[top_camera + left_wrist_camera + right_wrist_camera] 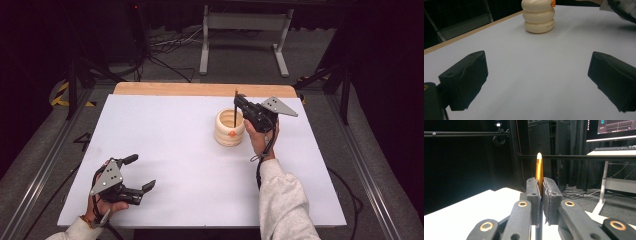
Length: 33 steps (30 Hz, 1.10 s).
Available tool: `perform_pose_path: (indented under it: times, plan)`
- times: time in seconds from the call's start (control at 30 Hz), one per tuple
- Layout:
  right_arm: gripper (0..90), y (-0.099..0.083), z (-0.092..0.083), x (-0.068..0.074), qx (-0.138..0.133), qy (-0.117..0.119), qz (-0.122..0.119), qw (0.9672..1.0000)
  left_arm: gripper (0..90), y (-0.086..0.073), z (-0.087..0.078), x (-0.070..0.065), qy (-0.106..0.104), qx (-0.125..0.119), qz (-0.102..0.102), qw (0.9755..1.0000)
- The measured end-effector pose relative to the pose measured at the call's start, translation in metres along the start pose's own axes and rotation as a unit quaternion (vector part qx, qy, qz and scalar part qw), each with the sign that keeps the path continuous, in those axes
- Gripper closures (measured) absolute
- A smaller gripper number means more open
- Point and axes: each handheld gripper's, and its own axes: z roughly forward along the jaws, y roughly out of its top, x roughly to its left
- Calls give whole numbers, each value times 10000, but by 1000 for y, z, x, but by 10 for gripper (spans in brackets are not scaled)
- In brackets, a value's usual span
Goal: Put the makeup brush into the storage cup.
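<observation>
The right gripper (539, 192) has its fingers (533, 195) pressed together on a slim pen (539, 171), whose gold barrel and white tip stand up from between them in the right gripper view. In the high view the same pen (235, 107) looks dark and thin, held upright with its lower end going down into the mouth of a cream ribbed holder (229, 128). The right gripper (245, 107) sits just beside the holder's rim, with the right hand (260, 140) behind it and a pale sleeve (282, 197) running back toward the bottom edge.

The left gripper (536, 80) has its fingers (464, 80) spread wide apart with nothing between them, and bare white counter (536, 75) showing through the gap. In the high view this gripper (140, 175) rests low over the near left part of the counter (175, 150), held by the left hand (102, 202), well apart from the holder.

The holder (539, 16) is built of stacked rounded rings and stands on the far right part of the counter. A small orange piece (232, 133) sits on its near side. A line of tiny dark print runs along its lowest ring in the left gripper view, too small to read.

A monitor (611, 128) behind the counter in the right gripper view shows text that is also illegible.
</observation>
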Motion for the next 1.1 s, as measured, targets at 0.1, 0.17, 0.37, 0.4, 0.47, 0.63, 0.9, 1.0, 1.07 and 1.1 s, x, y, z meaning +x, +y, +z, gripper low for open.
perform_pose_path:
  times: [0.1,0.17,0.37,0.4,0.47,0.63,0.9,1.0,1.07,1.1]
  plan:
    - [847,-7,-3,0,50,11,110,9999,39,0,0,0,3,1,-5,10000]
    - [847,-8,-4,0,59,35,106,9999,40,0,0,0,1,4,4,10000]
    - [846,-16,-7,1,206,17,42,9998,40,1,0,-1,15,22,42,10000]
    - [846,-17,-8,1,211,4,73,9998,40,1,0,-1,14,14,47,10000]
    - [846,-17,-8,0,215,16,70,9997,40,1,0,-1,24,24,43,10000]
    - [846,-20,-9,1,313,6,35,9995,44,1,1,-1,31,51,51,10000]
    - [845,-26,-10,0,385,-8,95,9992,44,1,0,-1,22,27,41,10000]
    - [845,-26,-10,1,416,-18,77,9991,46,1,0,-1,16,31,34,10000]
    - [844,-26,-9,1,439,-24,21,9990,46,1,0,-1,19,34,29,10000]
    - [844,-26,-9,1,439,-24,21,9990,46,1,0,-1,19,34,29,10000]
